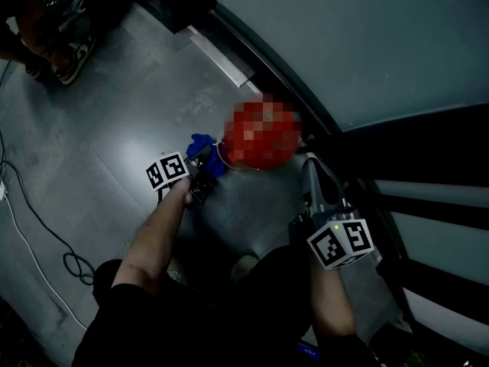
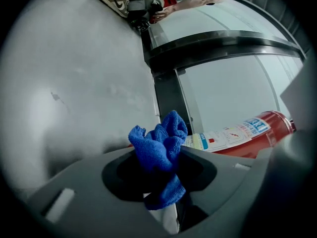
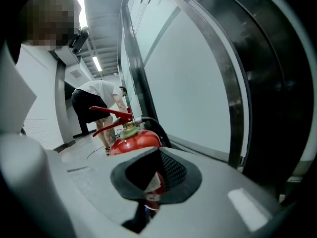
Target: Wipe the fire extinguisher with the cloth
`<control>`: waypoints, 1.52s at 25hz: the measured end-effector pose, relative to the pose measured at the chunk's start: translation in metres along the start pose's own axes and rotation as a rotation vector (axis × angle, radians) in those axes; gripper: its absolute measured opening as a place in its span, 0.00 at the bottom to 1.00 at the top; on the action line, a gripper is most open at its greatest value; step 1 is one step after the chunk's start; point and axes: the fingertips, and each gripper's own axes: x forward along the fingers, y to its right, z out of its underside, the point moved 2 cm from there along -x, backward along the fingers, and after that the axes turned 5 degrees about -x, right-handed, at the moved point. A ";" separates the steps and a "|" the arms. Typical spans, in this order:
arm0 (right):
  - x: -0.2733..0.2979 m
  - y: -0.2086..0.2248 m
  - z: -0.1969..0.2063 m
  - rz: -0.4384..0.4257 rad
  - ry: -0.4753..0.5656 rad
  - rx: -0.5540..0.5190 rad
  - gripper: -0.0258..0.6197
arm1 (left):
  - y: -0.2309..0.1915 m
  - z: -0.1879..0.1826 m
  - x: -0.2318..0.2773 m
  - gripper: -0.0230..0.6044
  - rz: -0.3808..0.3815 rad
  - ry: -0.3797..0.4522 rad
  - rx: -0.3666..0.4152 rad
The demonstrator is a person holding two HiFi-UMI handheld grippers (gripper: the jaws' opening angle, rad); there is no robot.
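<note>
Cloth (image 2: 159,144) clamped in left tool (image 2: 159,181), just beside fire extinguisher (image 2: 247,133); right tool (image 3: 152,183) jaws apart

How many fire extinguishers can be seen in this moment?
1. The fire extinguisher stands on the floor by the glass wall, just beyond the blue cloth in the left gripper. Others may be outside the views.

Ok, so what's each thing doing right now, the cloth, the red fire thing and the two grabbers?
Left gripper: fingers shut on the blue cloth.
Blue cloth: bunched up, sticking out past the fingers.
Fire extinguisher: standing upright by the glass wall, handle on top.
Right gripper: fingers close together right beside the extinguisher; whether it grips anything is unclear.
</note>
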 end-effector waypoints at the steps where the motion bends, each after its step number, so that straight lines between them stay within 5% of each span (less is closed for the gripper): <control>1: -0.002 0.001 0.000 0.001 -0.001 -0.007 0.04 | -0.005 0.001 0.002 0.31 -0.020 -0.009 0.008; 8: -0.013 0.012 0.004 0.007 -0.017 -0.062 0.04 | -0.033 0.012 0.009 0.31 -0.168 -0.064 0.089; 12: -0.007 0.025 0.009 0.021 -0.012 -0.073 0.04 | -0.010 -0.004 0.002 0.31 -0.118 0.000 0.180; 19: 0.034 0.046 0.014 -0.020 0.017 -0.134 0.04 | 0.153 -0.082 -0.064 0.31 0.085 0.056 0.505; 24: 0.051 0.039 -0.001 -0.097 0.037 -0.145 0.04 | 0.280 -0.094 -0.117 0.31 0.217 0.006 0.684; 29: 0.043 0.018 -0.024 -0.162 0.083 -0.178 0.04 | 0.323 -0.060 -0.122 0.31 0.345 -0.110 0.607; 34: 0.057 0.032 -0.010 -0.115 0.078 -0.191 0.04 | 0.298 -0.036 -0.099 0.31 0.337 -0.278 0.648; 38: 0.059 0.041 -0.012 -0.076 0.075 -0.218 0.04 | 0.288 -0.052 -0.088 0.31 0.383 -0.256 0.571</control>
